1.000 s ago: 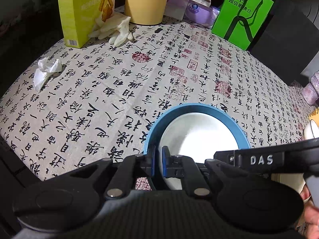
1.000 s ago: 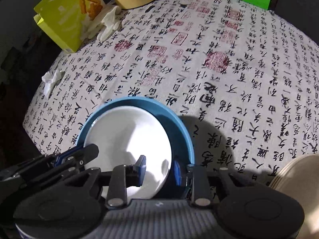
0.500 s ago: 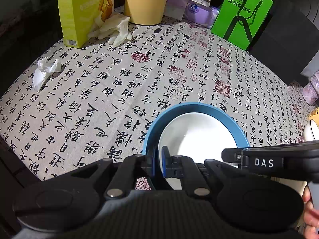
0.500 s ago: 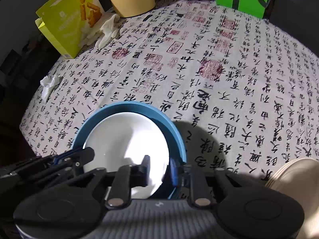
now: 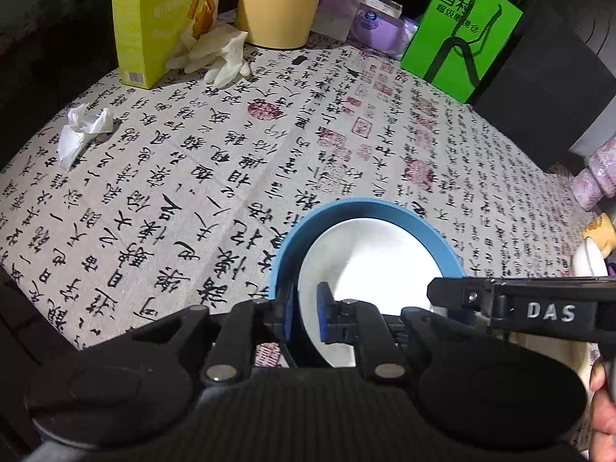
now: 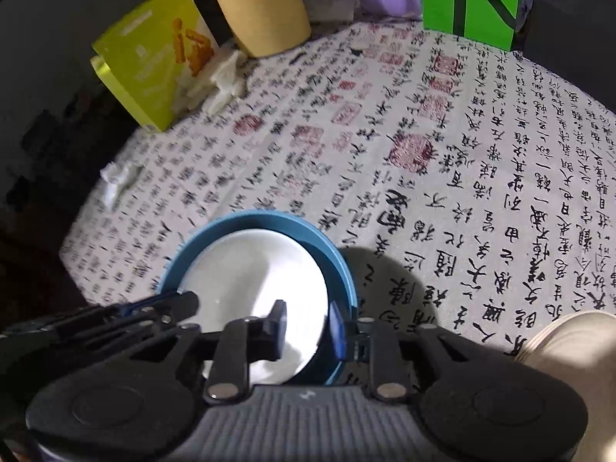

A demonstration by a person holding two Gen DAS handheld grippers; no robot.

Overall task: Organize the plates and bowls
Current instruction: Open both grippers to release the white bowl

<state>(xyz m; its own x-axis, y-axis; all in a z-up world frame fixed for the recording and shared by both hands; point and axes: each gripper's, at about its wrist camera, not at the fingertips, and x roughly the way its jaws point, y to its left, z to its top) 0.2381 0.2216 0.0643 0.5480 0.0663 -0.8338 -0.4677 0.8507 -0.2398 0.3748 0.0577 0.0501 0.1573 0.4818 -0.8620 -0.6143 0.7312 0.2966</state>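
A white plate [image 5: 369, 254] lies inside a larger blue plate [image 5: 365, 206], held over the calligraphy tablecloth [image 5: 215, 177]. My left gripper [image 5: 306, 313] straddles the left rims of both plates, its blue pads slightly apart. My right gripper [image 6: 308, 325] straddles the right rims of the white plate [image 6: 254, 269] and blue plate [image 6: 338, 265], its pads wider apart than the rims. Each gripper shows in the other's view, the right one [image 5: 519, 304] and the left one [image 6: 115, 319]. A beige stack of plates [image 6: 569, 338] sits at the right.
At the far side stand a yellow-green snack box [image 5: 161, 19], a yellow tub [image 5: 281, 0], white gloves [image 5: 215, 54], purple tissue packs [image 5: 369, 23] and a green bag [image 5: 462, 34]. A crumpled tissue [image 5: 81, 131] lies at the left. A white bowl [image 5: 589, 265] is at the right edge.
The left gripper's pads have parted a little on the rims. The right gripper closed, then opened again and drew back slightly; the plates shifted little.
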